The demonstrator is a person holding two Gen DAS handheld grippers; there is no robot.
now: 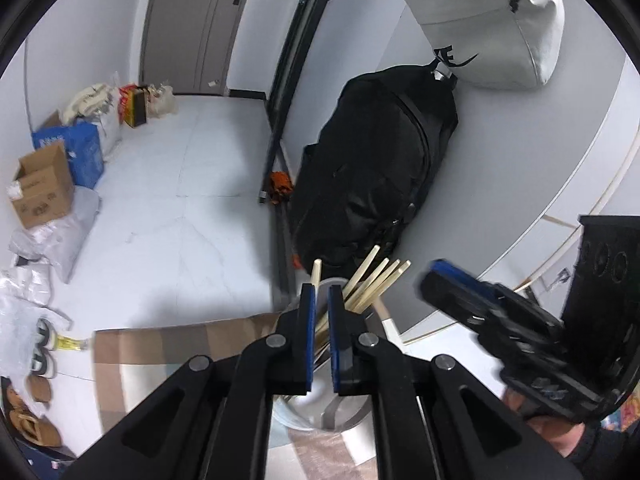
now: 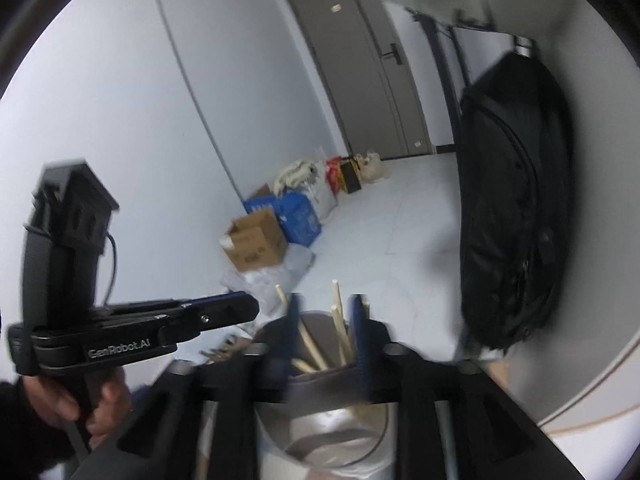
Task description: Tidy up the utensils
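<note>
On the left, the left claw [image 1: 319,304] stands narrow over the near rim of the metal holder [image 1: 320,412], its blue pads [image 1: 307,332] a small gap apart; one pale chopstick [image 1: 317,274] rises in line with that gap, but whether the pads actually pinch it cannot be told from the left wrist view. The rest of the chopsticks [image 1: 376,284] already sit in the holder, leaning in a fan toward the right and back. The holder itself stands on the worktop's brown-and-cream cloth [image 1: 168,356], close to the edge, with the floor [image 1: 180,200] beyond. To the right, the right claw [image 2: 326,336] hangs above the same holder with its pads noticeably further apart, straddling the sticks without clearly touching any; that view is blurred, so contact is uncertain. The step in hand looks like settling the sticks into the holder. To do it well, the left claw should keep the stick upright and lower it straight down inside the rim rather than across the leaning bundle, parting its pads only once the tip is well inside. The right claw would best stay clear of the fan, or steady the holder's wall, since the holder is tall, near the edge and likely to tip if nudged sideways.
</note>
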